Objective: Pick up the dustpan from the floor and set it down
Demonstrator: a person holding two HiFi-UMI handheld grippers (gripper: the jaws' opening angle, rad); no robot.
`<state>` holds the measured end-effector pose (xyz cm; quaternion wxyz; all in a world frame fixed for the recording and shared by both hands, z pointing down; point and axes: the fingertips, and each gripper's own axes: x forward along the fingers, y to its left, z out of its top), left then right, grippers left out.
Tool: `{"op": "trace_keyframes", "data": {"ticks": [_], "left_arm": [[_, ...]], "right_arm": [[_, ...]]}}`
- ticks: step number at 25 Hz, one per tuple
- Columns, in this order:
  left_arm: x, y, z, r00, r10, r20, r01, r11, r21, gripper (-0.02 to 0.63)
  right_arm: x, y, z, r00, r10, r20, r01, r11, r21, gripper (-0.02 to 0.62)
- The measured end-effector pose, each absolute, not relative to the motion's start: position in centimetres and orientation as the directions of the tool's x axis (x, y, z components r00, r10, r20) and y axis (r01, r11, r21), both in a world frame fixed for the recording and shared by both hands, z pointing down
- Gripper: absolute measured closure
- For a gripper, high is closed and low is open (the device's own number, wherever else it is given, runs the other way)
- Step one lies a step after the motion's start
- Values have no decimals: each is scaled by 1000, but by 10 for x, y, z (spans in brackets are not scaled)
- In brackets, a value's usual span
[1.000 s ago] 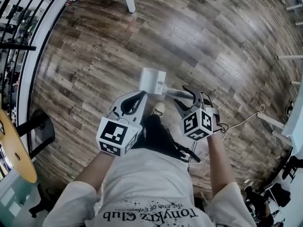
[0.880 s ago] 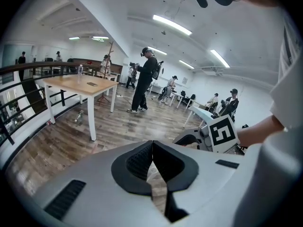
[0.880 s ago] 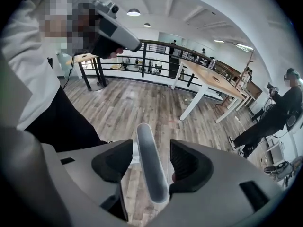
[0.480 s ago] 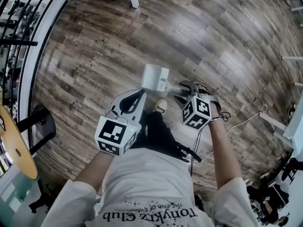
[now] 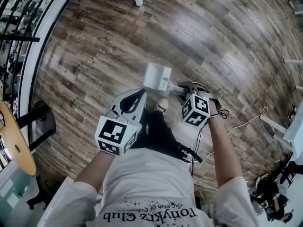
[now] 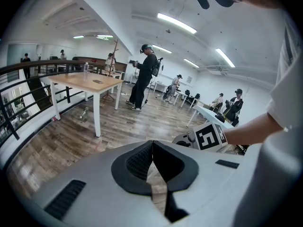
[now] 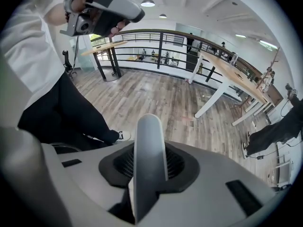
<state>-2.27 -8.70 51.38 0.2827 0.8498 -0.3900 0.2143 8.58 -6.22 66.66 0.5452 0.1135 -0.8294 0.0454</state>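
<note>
Floor (image 5: 94,65): dark brown wood planks, glossy, streaky grain, light glare towards upper right. Black railing (image 5: 19,37) on a white curb curves along the left edge; a round wooden table (image 5: 16,148) is tucked beside it, lower left. A thin cable (image 5: 244,122) trails over the planks at right.

White dustpan (image 5: 157,76) sits low in front of the person's shoe (image 5: 161,106), pan end pointing away and grey handle (image 7: 149,160) running back to the R side. Can't tell if the pan is touching the floor.

Right gripper (image 5: 185,90) points steeply down. Its jaws have just been closing and are now clamped on the handle, which stands up between the ribbed pads.

Left gripper (image 5: 140,94) is just beside the pan, not touching it, jaws together w/ nothing between.

Rest of the room, per left gripper view: long wooden table (image 6: 87,82) on white legs, strip lights (image 6: 176,23) on a white ceiling, several people (image 6: 144,77) standing or sitting further back.
</note>
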Motion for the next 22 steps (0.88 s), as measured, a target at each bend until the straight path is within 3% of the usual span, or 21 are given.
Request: {"op": "trace_keyframes", "data": {"ticks": [4, 22], "left_arm": [[-22, -85, 513, 603, -545, 582, -786, -530, 318, 583], [-31, -76, 502, 586, -577, 570, -801, -519, 298, 583]], "right_arm": [[85, -60, 668, -383, -102, 918, -214, 977, 20, 509], [81, -51, 652, -388, -101, 916, -185, 982, 30, 515]]}}
